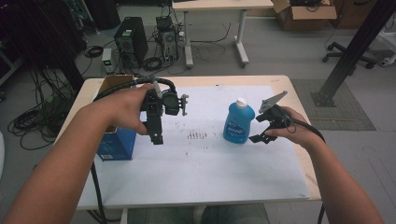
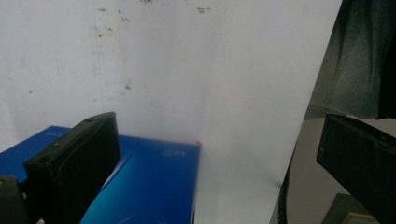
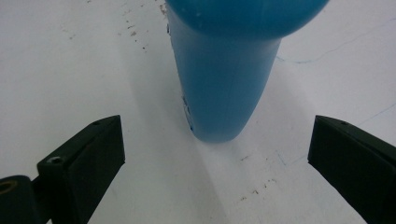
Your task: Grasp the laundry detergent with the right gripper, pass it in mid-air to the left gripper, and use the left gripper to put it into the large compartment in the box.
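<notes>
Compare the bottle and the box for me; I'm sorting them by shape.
The bottle is rounded with a white cap; the box is square-edged with an open top. The bottle stands mid-table by the right gripper; the box sits at the left edge. Both are blue and upright.

A blue bottle point(image 3: 224, 79) stands upright in the upper middle of the frame, on a white sheet point(image 3: 70, 70) with small brown spots. The gripper point(image 3: 215, 163) jaws are wide apart, at lower left and lower right, not touching it.
</notes>
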`<state>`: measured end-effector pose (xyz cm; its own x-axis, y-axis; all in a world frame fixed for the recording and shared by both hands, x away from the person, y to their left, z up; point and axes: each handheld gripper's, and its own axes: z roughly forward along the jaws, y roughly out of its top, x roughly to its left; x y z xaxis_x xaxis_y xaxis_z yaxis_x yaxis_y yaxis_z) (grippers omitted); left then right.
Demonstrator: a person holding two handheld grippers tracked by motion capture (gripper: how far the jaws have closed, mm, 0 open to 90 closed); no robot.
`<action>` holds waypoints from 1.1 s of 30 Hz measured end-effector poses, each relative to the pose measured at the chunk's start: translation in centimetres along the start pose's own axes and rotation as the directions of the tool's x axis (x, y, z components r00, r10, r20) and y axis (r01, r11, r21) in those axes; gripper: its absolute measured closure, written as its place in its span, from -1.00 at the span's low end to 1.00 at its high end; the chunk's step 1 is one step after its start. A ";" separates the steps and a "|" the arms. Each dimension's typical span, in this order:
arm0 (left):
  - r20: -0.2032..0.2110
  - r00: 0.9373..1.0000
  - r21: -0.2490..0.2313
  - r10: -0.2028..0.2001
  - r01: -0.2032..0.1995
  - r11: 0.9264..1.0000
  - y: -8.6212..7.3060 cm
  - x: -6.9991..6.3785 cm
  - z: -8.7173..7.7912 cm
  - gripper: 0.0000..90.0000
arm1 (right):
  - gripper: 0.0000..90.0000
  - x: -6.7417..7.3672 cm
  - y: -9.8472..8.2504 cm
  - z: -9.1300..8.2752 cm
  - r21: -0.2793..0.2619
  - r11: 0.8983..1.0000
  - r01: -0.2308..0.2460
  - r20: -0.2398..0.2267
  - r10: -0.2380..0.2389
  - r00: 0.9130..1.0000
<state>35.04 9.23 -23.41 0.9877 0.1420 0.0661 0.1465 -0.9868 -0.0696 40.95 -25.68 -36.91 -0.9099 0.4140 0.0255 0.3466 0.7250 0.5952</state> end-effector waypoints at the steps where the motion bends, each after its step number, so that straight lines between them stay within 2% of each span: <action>1: 0.000 1.000 0.003 -0.001 0.001 1.000 0.0 -0.1 0.0 -1.00 | -0.91 -0.1 -0.1 0.1 -0.003 1.000 -0.001 0.001 0.001 1.000; 11: -0.001 1.000 0.011 0.002 -0.002 1.000 0.1 -0.3 0.4 -1.00 | -0.92 -0.1 -0.4 0.6 -0.010 1.000 0.008 0.006 -0.008 1.000; 20: 0.001 1.000 0.018 0.006 -0.006 1.000 0.1 -0.6 0.4 -1.00 | -0.92 -0.1 -0.8 1.6 -0.062 0.998 0.005 0.005 -0.005 1.000; 27: -0.002 1.000 0.017 -0.006 0.006 1.000 -0.5 -0.8 0.2 -1.00 | -0.93 0.1 -0.5 2.3 -0.147 0.989 0.014 0.020 -0.011 1.000; 33: -0.003 1.000 0.014 -0.001 0.001 1.000 -0.6 -0.9 0.2 -1.00 | -0.94 0.1 -0.3 2.9 -0.181 0.983 0.006 0.021 -0.002 1.000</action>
<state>34.03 9.66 -23.65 0.9873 0.1430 0.0690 0.1486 -0.9854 -0.0835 41.45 -24.29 -39.38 -0.9055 0.4244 0.0072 0.2943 0.6155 0.7311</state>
